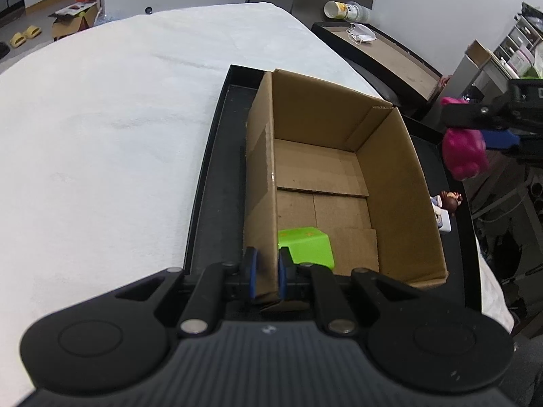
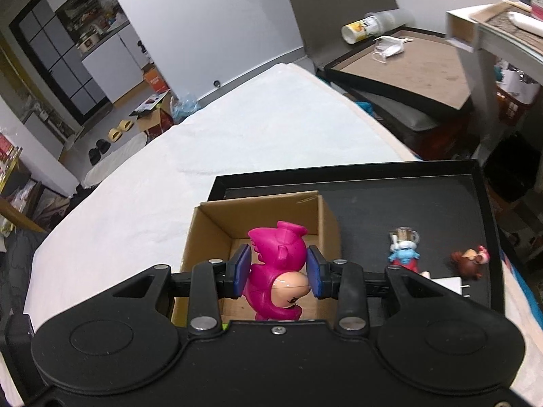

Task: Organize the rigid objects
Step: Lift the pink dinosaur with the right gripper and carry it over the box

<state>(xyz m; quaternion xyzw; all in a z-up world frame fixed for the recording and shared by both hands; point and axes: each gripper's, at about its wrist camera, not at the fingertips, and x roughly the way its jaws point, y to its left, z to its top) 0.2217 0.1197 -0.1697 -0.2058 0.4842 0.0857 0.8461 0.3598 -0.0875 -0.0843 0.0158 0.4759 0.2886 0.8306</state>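
An open cardboard box (image 1: 339, 176) stands in a black tray (image 1: 217, 183) on a white cloth. A green block (image 1: 307, 246) lies inside the box at its near end. My left gripper (image 1: 266, 271) is shut on the box's near left wall. My right gripper (image 2: 279, 269) is shut on a pink figurine (image 2: 276, 264) and holds it above the box (image 2: 217, 230); it also shows at the right of the left wrist view (image 1: 463, 152).
On the tray (image 2: 424, 203) right of the box stand a blue figurine (image 2: 405, 254), a brown figurine (image 2: 470, 261) and a white plug-like object (image 2: 451, 285). A low table (image 2: 407, 64) with a mask and a bottle stands beyond.
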